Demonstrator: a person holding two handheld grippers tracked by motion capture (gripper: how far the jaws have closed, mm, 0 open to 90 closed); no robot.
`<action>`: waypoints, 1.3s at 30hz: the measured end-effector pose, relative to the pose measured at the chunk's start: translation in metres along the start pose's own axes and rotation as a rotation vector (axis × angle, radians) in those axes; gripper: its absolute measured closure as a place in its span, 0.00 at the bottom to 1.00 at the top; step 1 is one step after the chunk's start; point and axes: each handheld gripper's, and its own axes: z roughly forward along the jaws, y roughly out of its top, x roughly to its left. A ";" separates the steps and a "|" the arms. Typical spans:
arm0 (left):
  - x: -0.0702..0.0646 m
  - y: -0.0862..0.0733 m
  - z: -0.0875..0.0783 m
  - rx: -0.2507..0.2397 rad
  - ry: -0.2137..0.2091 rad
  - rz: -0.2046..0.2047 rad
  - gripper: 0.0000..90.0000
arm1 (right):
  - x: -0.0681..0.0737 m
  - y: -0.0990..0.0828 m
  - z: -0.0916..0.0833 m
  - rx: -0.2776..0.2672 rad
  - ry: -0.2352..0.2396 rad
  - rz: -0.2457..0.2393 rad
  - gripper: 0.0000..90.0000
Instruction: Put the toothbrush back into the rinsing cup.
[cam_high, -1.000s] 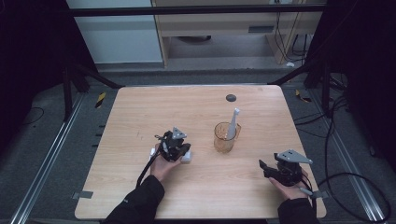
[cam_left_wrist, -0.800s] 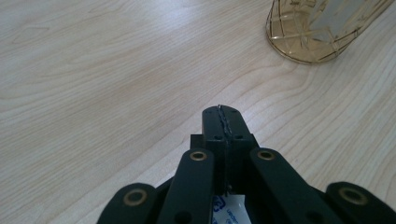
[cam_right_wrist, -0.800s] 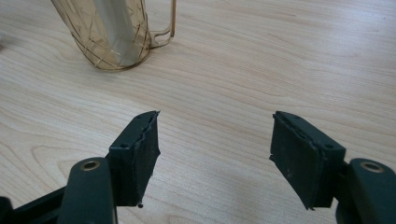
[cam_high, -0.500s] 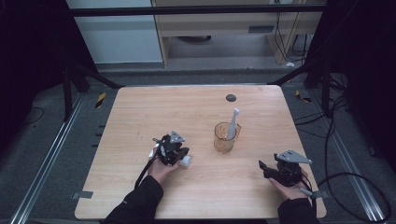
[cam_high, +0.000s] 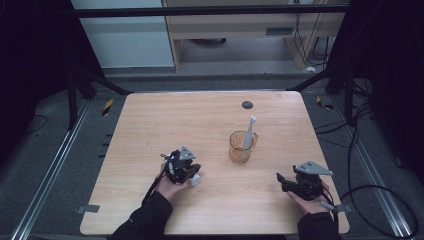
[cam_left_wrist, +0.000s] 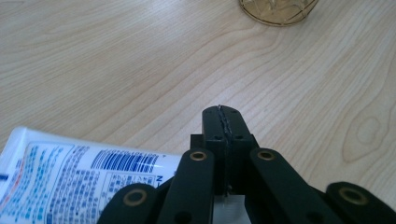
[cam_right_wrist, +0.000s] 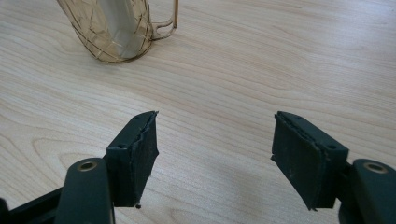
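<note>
While I hold both grippers low over the pale, wood-grained worktop (cam_high: 150, 120), my left gripper (cam_left_wrist: 223, 122) has its black jaws pressed flat together, and a white tube (cam_left_wrist: 70, 172) with blue print lies just beside it. My right gripper (cam_right_wrist: 215, 158) has its jaws spread, their pads rough-edged. An amber ribbed cup (cam_high: 240, 147) with a handle stands between them, a white toothbrush (cam_high: 248, 131) leaning inside.

The white tube (cam_left_wrist: 70, 182) runs off the left gripper view's lower left, its cap end hidden behind the fingers (cam_left_wrist: 219, 140). The amber cup (cam_right_wrist: 116, 32) is cropped at the top edge.
</note>
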 end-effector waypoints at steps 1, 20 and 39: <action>-0.001 -0.001 -0.001 0.003 -0.001 -0.007 0.99 | 0.000 0.000 0.000 0.002 0.001 0.003 0.35; -0.006 -0.022 -0.024 0.015 -0.025 0.005 0.99 | 0.001 -0.001 0.001 0.014 0.000 0.006 0.34; 0.000 -0.040 -0.044 0.017 -0.009 -0.003 0.99 | 0.001 -0.001 0.002 0.028 0.004 0.015 0.34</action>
